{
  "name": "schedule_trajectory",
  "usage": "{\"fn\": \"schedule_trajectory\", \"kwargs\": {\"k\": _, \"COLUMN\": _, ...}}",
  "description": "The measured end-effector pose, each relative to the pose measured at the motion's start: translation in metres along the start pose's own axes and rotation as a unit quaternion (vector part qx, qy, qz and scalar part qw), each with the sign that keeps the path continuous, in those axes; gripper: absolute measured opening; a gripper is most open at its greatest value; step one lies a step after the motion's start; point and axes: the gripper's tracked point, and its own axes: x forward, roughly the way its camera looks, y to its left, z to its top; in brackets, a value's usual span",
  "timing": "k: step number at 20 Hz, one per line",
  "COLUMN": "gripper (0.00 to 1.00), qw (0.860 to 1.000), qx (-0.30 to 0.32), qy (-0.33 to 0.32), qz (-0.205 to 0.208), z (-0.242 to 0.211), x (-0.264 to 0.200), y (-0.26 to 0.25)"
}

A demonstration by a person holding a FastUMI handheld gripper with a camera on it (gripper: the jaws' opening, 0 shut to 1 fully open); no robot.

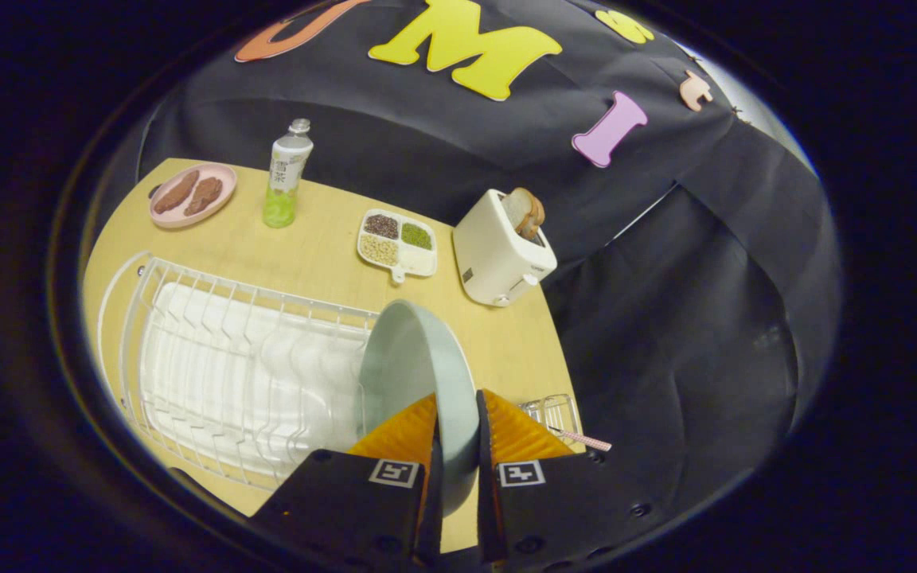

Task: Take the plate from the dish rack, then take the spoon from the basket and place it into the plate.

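Pale green plate [415,358] clenched edge-on in tongs [458,434], basket [556,412] (half hidden) behind, spoon indistinct.

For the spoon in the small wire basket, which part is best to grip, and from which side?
Grip the pink handle, coming from above. It sticks out over the wire basket rim, while the bowl end is hidden. The gripper now holds the pale grey-green plate.

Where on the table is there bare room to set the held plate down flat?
The gripper is shut on the plate. The widest bare wood lies between the dish rack and the back row: pink plate, bottle, divided tray. A smaller patch sits between toaster and basket. The rack's side is crowded.
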Motion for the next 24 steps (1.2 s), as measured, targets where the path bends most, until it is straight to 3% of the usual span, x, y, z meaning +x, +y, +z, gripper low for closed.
{"fn": "schedule_trajectory", "kwargs": {"k": 5, "gripper": 0.23, "qw": 0.999, "qx": 0.014, "qy": -0.019, "qz": -0.042, "z": 0.0, "x": -0.006, "y": 0.002}}
{"fn": "schedule_trajectory", "kwargs": {"k": 8, "gripper": 0.23, "qw": 0.992, "qx": 0.019, "qy": -0.068, "qz": -0.101, "z": 0.011, "x": -0.012, "y": -0.013}}
{"fn": "schedule_trajectory", "kwargs": {"k": 10, "gripper": 0.23, "qw": 0.989, "qx": 0.025, "qy": -0.086, "qz": -0.115, "z": 0.01, "x": -0.019, "y": -0.017}}
{"fn": "schedule_trajectory", "kwargs": {"k": 13, "gripper": 0.23, "qw": 0.993, "qx": 0.031, "qy": -0.099, "qz": -0.056, "z": -0.003, "x": -0.03, "y": -0.01}}
{"fn": "schedule_trajectory", "kwargs": {"k": 17, "gripper": 0.23, "qw": 0.987, "qx": 0.073, "qy": -0.145, "qz": 0.007, "z": -0.028, "x": -0.061, "y": -0.031}}
{"fn": "schedule_trajectory", "kwargs": {"k": 21, "gripper": 0.23, "qw": 0.971, "qx": 0.132, "qy": -0.129, "qz": 0.153, "z": -0.084, "x": -0.08, "y": -0.018}}
{"fn": "schedule_trajectory", "kwargs": {"k": 24, "gripper": 0.23, "qw": 0.956, "qx": 0.151, "qy": -0.09, "qz": 0.233, "z": -0.142, "x": -0.073, "y": -0.006}}
